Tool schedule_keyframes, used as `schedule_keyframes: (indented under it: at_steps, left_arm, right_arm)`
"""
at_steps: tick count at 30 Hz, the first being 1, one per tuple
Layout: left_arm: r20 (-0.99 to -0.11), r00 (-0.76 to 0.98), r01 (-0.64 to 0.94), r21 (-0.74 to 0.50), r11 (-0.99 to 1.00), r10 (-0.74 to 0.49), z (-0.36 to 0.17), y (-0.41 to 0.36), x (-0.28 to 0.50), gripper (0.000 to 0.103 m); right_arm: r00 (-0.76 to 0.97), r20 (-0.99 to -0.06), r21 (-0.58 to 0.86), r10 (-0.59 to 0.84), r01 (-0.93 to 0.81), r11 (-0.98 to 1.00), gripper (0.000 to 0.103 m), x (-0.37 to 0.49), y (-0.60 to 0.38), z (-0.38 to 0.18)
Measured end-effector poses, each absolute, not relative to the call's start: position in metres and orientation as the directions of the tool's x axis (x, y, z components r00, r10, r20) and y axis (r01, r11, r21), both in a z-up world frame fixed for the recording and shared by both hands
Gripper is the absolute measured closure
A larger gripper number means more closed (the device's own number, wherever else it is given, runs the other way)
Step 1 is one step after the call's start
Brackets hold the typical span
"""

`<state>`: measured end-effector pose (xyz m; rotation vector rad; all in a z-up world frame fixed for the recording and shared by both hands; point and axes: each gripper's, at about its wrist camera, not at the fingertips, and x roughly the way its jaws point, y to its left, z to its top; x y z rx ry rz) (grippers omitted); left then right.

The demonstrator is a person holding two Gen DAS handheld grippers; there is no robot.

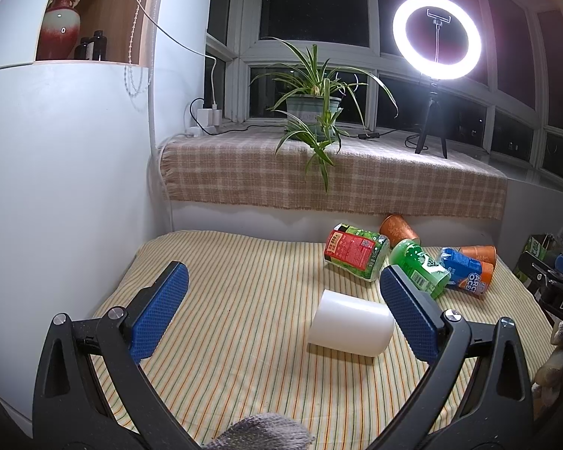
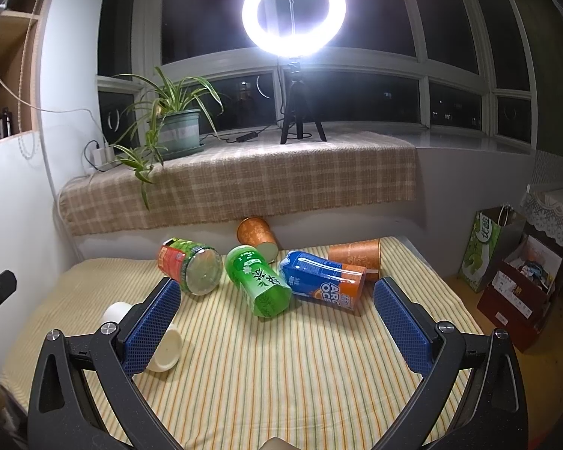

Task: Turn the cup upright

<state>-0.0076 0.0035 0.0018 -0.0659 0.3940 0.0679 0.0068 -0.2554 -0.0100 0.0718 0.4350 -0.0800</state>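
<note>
A white cup (image 1: 351, 322) lies on its side on the striped cloth (image 1: 244, 318), between the fingers of my open left gripper (image 1: 281, 292) and close to its right finger (image 1: 409, 315). In the right wrist view the white cup (image 2: 167, 348) lies partly hidden behind my left finger (image 2: 152, 326). My right gripper (image 2: 277, 300) is open and empty above the cloth, in front of several tipped cups: a green one (image 2: 259, 281), a blue and orange one (image 2: 324, 281), a red and green one (image 2: 191, 266).
Two orange cups (image 2: 257, 238) (image 2: 356, 255) lie on their sides at the back. A plaid-covered sill (image 2: 244, 183) holds a potted plant (image 2: 176, 131) and a ring light (image 2: 292, 15). Bags and boxes (image 2: 506, 262) stand at the right. A white wall (image 1: 56, 187) stands at the left.
</note>
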Motion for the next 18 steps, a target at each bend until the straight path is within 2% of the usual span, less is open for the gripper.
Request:
schedule_keyframes:
  at_steps: [18]
  left_arm:
    - [-0.407, 0.912, -0.077, -0.048, 0.996, 0.050, -0.009, 0.001, -0.001, 0.000]
  right_arm:
    - [0.893, -0.448, 0.051, -0.054, 0.085, 0.995, 0.001, 0.017, -0.254, -0.019]
